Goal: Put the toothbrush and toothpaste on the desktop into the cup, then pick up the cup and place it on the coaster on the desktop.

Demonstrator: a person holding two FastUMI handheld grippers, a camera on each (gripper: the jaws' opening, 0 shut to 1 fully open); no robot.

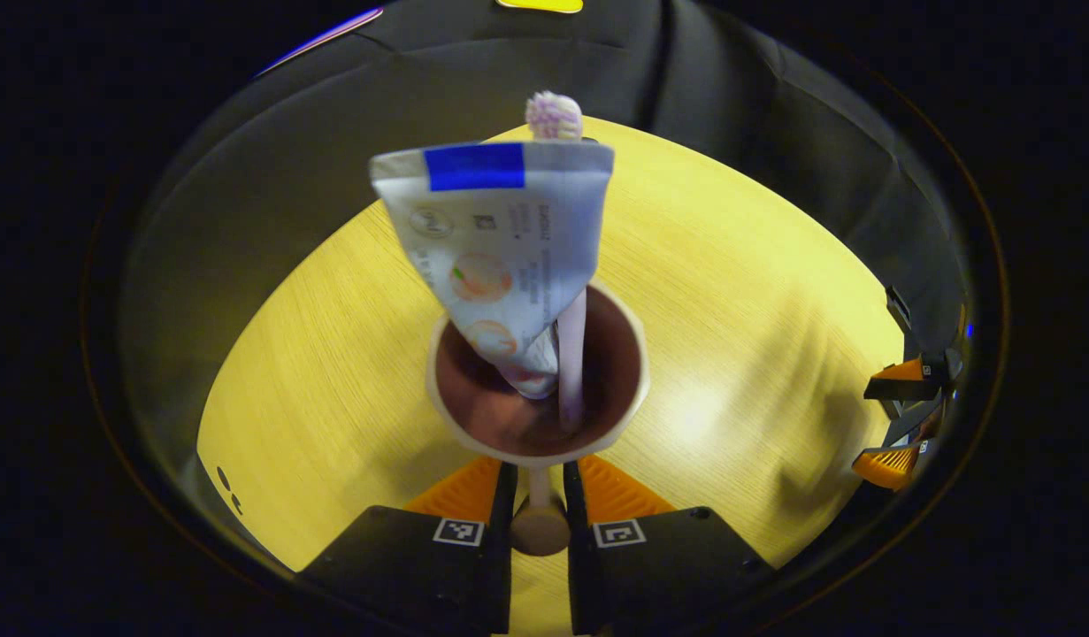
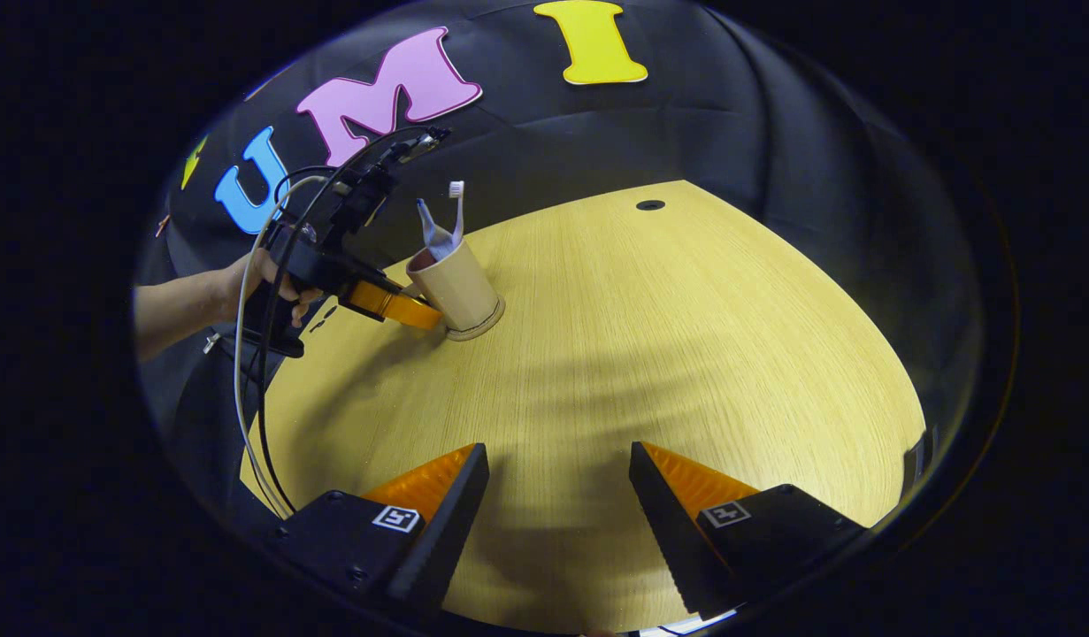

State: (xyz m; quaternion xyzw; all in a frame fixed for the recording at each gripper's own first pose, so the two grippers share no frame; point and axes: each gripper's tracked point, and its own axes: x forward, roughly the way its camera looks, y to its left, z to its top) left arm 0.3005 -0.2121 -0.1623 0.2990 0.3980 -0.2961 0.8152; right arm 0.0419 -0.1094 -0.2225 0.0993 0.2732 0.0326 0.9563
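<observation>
A beige cup point(image 1: 537, 453) with a dark brown inside stands right ahead of my left gripper point(image 1: 540, 485), whose fingers are shut on the cup's handle point(image 1: 539, 522). Inside the cup stand a white toothpaste tube point(image 1: 500, 248) with a blue stripe and a toothbrush point(image 1: 571, 354), bristles up. In the right gripper view the cup point(image 2: 454, 287) rests on a round beige coaster point(image 2: 484, 331) at the far left of the wooden desktop point(image 2: 650, 372), with the left gripper point(image 2: 402, 310) on it. My right gripper point(image 2: 557, 495) hovers open over bare desktop, well short of the cup.
A person's hand point(image 2: 265, 274) holds the left gripper, with cables point(image 2: 252, 398) hanging down by the desktop's left edge. A small dark hole point(image 2: 650, 205) sits near the far edge. The right gripper point(image 1: 898, 416) shows at the right rim of the left gripper view.
</observation>
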